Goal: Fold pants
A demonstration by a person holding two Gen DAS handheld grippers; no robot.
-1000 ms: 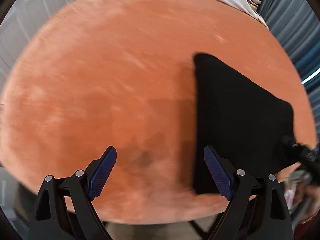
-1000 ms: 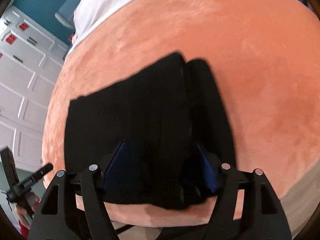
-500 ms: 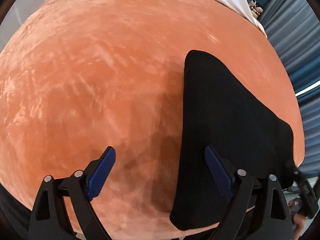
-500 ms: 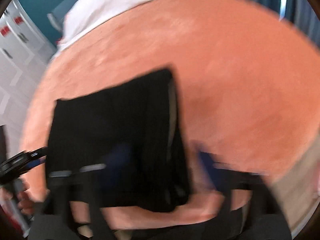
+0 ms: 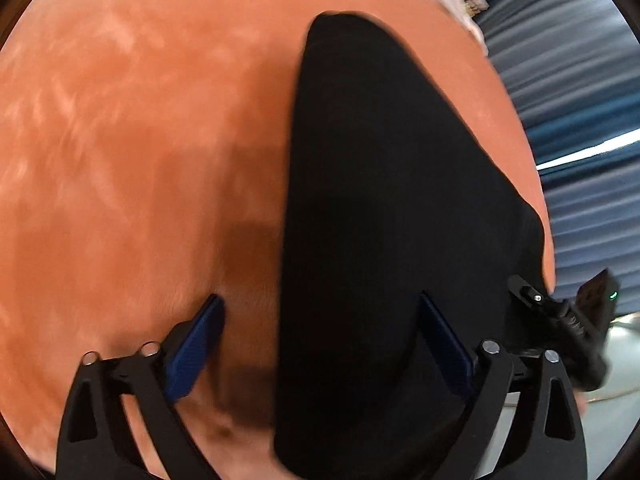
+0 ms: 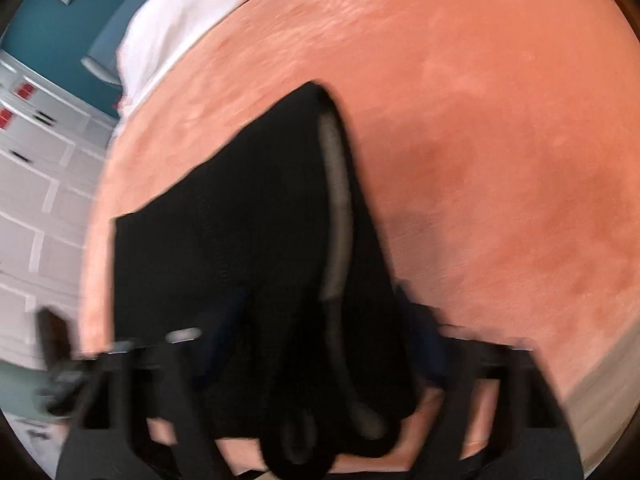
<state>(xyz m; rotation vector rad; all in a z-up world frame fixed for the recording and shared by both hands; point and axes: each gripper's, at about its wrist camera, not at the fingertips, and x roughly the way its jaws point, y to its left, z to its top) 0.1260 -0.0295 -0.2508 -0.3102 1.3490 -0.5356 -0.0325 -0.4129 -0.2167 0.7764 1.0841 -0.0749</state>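
Left gripper (image 5: 320, 344), bottom of the left wrist view: jaws spread wide, just been opening further, nothing clamped; the near left edge of the black pants (image 5: 392, 216) runs up between the blue pads (image 5: 192, 352), right pad over cloth, left pad over bare cover. Right gripper (image 6: 324, 344), bottom of the right wrist view, is badly blurred: jaws have just been closing, a bunched near end of the pants (image 6: 240, 240) sits between them, but whether the pads actually press cannot be told. Pants are laid folded on the orange plush cover (image 5: 140, 140), running from the near edge up toward frame centre, a grey waistband strip (image 6: 338, 200) showing along the right fold. Judged soft, light, limp, stacked layers prone to shearing and drooping if lifted; best taken at the near corners or the thick waistband edge, all layers pinched together. White sheet (image 6: 180, 12) at far upper left.
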